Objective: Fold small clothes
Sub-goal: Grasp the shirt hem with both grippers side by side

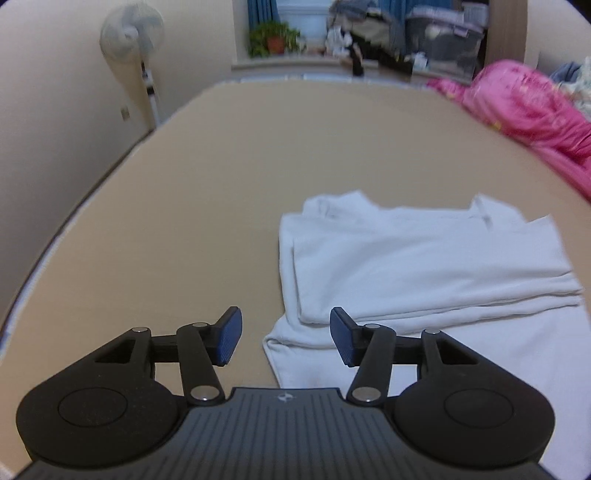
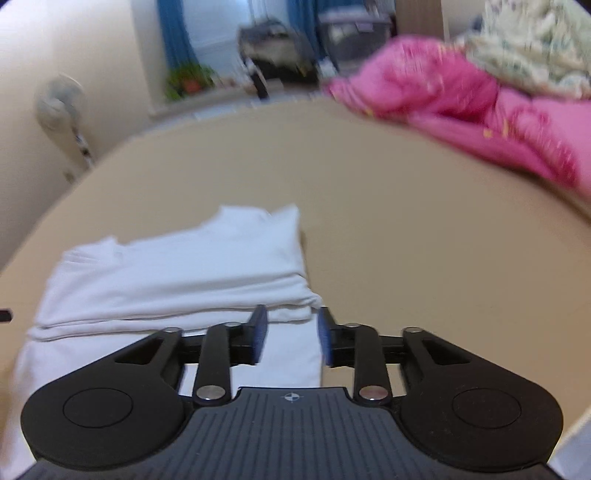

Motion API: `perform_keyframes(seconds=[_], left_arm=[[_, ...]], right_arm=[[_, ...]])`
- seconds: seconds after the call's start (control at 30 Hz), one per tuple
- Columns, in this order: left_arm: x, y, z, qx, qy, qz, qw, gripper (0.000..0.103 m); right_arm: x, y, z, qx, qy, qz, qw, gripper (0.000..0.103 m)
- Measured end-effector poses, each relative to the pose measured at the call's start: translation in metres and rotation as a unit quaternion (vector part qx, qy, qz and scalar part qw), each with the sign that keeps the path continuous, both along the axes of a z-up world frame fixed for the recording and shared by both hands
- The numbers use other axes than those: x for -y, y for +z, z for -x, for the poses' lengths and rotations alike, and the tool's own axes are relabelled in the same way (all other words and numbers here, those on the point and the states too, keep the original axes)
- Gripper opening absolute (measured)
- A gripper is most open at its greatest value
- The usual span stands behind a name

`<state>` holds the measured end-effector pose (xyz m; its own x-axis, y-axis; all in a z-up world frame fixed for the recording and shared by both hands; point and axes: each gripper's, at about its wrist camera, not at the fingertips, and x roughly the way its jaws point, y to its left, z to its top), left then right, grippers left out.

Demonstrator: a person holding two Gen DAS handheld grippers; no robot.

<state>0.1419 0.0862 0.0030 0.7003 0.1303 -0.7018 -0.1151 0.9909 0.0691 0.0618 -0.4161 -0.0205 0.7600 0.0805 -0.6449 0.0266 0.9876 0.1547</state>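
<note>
A white garment (image 1: 424, 266) lies folded on the tan bed surface (image 1: 221, 184), its upper part doubled over the lower part. In the left wrist view my left gripper (image 1: 286, 334) hovers above the garment's near left corner, jaws open, nothing between the blue pads. The right wrist view shows the same white garment (image 2: 177, 273) from its right side. My right gripper (image 2: 290, 334) hangs over the near right corner of the cloth, jaws partly open and free of the fabric. This view is blurred by motion.
A pink quilt (image 1: 532, 110) is heaped at the far right of the bed, with a pale flowered cover (image 2: 535, 48) behind it. A standing fan (image 1: 133, 33) is by the left wall. A potted plant (image 1: 273, 38) and storage boxes sit along the far window ledge.
</note>
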Motion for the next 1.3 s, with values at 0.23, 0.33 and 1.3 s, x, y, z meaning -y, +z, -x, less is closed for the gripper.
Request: perform_keyframes(seconds=[0.23,0.33,1.3], left_arm=[[0.025,0.041,0.09,0.033,-0.019,-0.028,0.9989,0.062],[0.025,0.044,0.135,0.046,-0.029,-0.022,0.9983,0.061],[-0.033,-0.098,0.187,-0.152,0.049,0.194,0.9679,0.028]], right_arm=[[0.004,0.033,0.099,0.051,0.0,-0.046,0.998,0.049],[0.005,0.025,0.125,0.038,-0.003,-0.045,0.998,0.049],[0.04,-0.063,0.131,-0.188,-0.056,-0.083,0.977,0.033]])
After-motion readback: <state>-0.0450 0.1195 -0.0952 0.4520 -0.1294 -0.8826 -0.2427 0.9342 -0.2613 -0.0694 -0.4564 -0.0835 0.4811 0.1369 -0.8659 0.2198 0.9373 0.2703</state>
